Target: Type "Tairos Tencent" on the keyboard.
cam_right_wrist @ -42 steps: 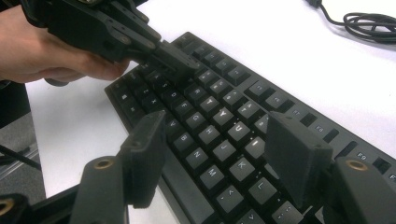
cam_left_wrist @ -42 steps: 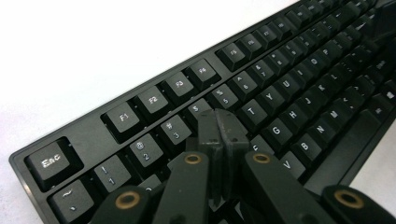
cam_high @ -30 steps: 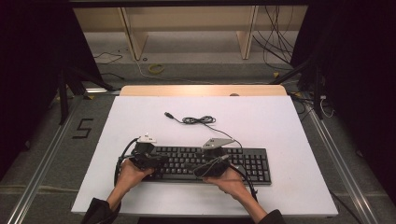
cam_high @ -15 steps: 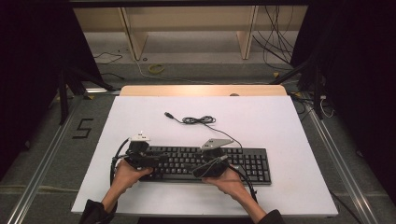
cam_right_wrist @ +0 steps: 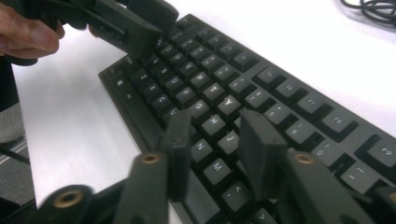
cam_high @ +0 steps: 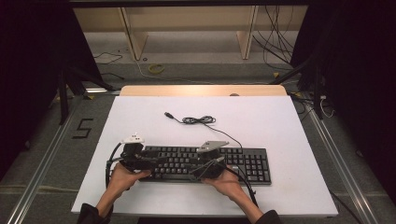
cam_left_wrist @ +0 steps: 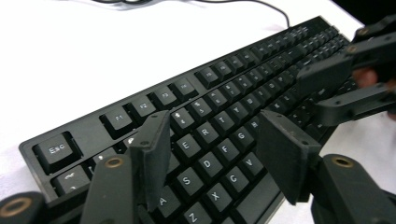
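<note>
The flat black plastic keyboard [cam_high: 205, 163] lies on the white table [cam_high: 280, 126], directly under both sets of fingers. The left gripper [cam_left_wrist: 212, 154], jaws just been opening, hovers empty over its left letter keys; the right gripper [cam_right_wrist: 217, 144], jaws closing, stands part-open above the middle keys, gripping nothing.

The high view looks forward and down on the whole worktop [cam_high: 280, 121] from afar; both gripper views sit close, sharing the keyboard [cam_left_wrist: 219, 116].
</note>
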A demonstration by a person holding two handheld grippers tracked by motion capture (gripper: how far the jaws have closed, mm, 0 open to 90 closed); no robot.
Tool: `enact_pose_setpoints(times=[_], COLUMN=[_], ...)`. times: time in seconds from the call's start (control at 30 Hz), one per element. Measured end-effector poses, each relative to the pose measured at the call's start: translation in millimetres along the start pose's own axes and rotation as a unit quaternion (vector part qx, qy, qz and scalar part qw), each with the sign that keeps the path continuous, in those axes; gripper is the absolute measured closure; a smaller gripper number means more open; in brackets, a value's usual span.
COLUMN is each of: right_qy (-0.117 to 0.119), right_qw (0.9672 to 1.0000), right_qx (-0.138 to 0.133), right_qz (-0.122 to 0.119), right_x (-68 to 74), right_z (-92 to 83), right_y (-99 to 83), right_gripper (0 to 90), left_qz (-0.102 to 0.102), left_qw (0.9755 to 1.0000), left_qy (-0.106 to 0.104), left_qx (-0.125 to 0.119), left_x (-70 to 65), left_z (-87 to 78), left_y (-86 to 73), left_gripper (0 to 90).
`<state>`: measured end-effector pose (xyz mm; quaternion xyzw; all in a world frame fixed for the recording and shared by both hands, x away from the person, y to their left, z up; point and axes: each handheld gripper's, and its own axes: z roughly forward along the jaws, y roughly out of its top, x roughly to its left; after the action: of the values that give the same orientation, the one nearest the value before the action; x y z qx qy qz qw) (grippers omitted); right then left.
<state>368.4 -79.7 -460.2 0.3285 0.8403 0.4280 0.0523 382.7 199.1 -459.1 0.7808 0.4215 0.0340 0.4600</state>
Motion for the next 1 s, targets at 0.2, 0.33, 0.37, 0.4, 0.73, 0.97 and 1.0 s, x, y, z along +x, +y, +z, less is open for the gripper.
enact_pose_setpoints(times=[0.2, 0.33, 0.37, 0.4, 0.73, 0.97, 1.0], right_qy=[0.003, 0.003, 0.003, 0.004, -0.001, -0.003, -0.003], right_qw=[0.9999, 0.9999, 0.9999, 0.9999, 0.9999, 0.9999, 0.9999], right_qx=[0.010, 0.011, 0.012, 0.012, 0.013, 0.013, 0.013], right_qz=[0.002, -0.002, -0.004, -0.005, -0.005, -0.005, -0.004], right_x=[0.8, 1.5, 1.7, 2.0, 3.2, 3.6, 3.7], right_z=[6.7, 10.3, 10.9, 11.4, 15.5, 17.2, 17.2], right_y=[-3.9, -5.5, -5.8, -5.9, -6.4, -6.4, -6.4], right_gripper=[77.5, 83.1, 84.3, 85.3, 90.0, 90.0, 90.0], left_qz=[0.004, 0.003, 0.006, 0.006, 0.010, 0.014, 0.016], left_qw=[0.9999, 0.9996, 0.9996, 0.9995, 0.9993, 0.9991, 0.9991], left_qy=[0.001, -0.002, -0.002, -0.003, -0.009, -0.010, -0.011], left_qx=[-0.016, -0.026, -0.028, -0.029, -0.035, -0.038, -0.037], left_x=[-4.7, -7.6, -8.2, -8.8, -15.1, -19.3, -19.7], left_z=[-4.9, -7.4, -8.1, -8.7, -11.8, -13.2, -13.4], left_y=[-1.6, -3.1, -3.3, -3.5, -9.3, -13.2, -13.9], left_gripper=[41.2, 40.6, 40.4, 40.1, 37.1, 36.2, 36.1])
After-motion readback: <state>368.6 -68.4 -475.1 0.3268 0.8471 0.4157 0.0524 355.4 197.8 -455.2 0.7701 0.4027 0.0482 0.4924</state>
